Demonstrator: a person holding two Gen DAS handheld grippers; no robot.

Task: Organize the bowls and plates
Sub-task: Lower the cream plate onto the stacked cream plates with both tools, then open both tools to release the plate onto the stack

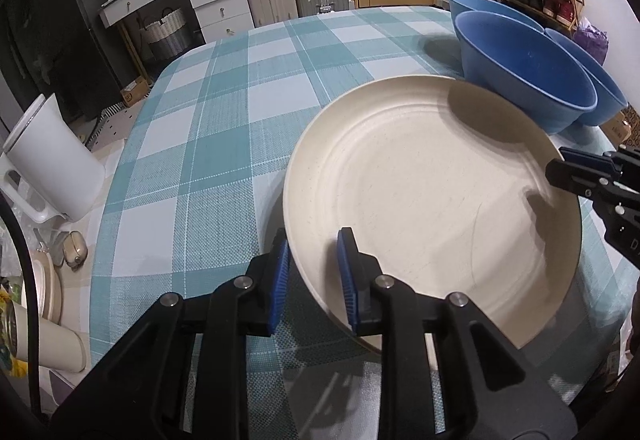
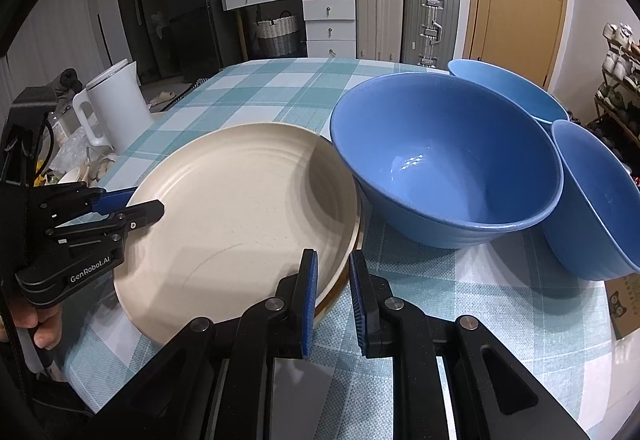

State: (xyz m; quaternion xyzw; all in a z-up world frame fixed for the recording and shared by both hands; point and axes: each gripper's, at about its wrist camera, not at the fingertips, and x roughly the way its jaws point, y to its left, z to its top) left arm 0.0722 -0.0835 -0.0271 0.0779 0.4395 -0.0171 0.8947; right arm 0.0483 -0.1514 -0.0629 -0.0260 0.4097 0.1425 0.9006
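the round cream plate lies on the teal-and-white checked tablecloth, its far edge tucked beside the nearest of three blue plastic bowls. the left gripper straddles its near rim, jaws open a little, and the right gripper straddles the opposite rim, likewise slightly parted

Bright overhead light, soft shadows, fisheye-warped edges.

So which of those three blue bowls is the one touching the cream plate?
The big middle bowl, the widest of the three. Its rim overlaps the cream plate's far edge; whether they actually touch is unclear. The back bowl and right bowl sit clear of it.
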